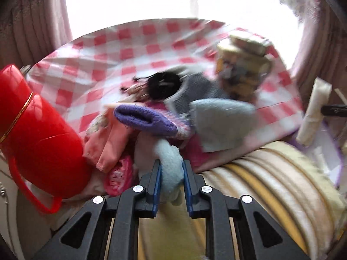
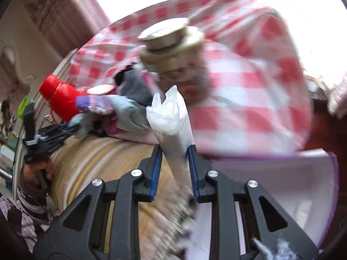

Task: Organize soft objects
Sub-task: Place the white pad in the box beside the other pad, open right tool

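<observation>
My left gripper is shut on a pale blue fluffy cloth, at the near edge of a pile of soft items: a purple knit glove, peach cloth, grey cloth and a black piece. The pile lies on a red-and-white checked cloth. My right gripper is shut on a white rolled cloth, held upright over a white box with purple edge. The left gripper and pile show at left in the right wrist view.
A red thermos lies left of the pile. A patterned tin jar with lid stands behind it; it also shows in the right wrist view. A striped beige cushion is at the front. Curtains and a bright window are behind.
</observation>
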{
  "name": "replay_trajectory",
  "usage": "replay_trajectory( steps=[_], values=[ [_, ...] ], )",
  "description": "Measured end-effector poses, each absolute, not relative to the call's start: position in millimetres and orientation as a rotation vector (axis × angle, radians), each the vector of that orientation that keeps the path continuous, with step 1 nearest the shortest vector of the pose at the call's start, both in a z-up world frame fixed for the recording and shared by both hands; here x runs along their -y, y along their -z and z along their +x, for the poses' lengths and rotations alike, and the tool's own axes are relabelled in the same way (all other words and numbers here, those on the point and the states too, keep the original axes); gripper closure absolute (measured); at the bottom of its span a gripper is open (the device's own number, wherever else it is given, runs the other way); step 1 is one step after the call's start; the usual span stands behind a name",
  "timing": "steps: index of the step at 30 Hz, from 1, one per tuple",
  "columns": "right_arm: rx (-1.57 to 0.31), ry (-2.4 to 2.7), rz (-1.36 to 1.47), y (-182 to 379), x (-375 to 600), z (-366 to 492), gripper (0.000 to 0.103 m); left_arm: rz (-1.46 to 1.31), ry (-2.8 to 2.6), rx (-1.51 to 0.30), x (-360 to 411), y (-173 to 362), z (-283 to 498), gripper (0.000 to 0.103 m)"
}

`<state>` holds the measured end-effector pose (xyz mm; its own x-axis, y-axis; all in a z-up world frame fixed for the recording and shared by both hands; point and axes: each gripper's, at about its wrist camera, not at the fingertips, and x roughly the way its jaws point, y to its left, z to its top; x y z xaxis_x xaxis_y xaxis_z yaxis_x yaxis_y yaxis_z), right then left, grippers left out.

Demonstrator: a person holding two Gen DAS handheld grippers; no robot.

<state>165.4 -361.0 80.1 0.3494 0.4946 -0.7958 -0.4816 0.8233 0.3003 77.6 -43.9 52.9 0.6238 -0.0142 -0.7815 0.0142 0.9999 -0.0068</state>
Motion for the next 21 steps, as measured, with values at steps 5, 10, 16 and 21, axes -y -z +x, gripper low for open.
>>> replay_trajectory(
  steps=[5, 10, 16, 21],
  values=[
    [-1.057, -0.454, 0.024, -84, 434, 143, 0.075, -0.033, 0.159, -0.846, 68, -72, 64, 0.084],
    [-1.150, -0.239, 0.001, -65, 505, 125, 0.075, -0.090, 0.272, -0.816, 92, -85, 57, 0.084],
    [-1.363, -0.043, -0.107, -2, 554, 119, 0.075, -0.107, 0.366, -0.784, 118, -96, 50, 0.084],
    [-1.491, -0.017, -0.183, 45, 561, 132, 0.075, -0.156, 0.457, -0.765, 130, -107, 49, 0.084]
  ],
)
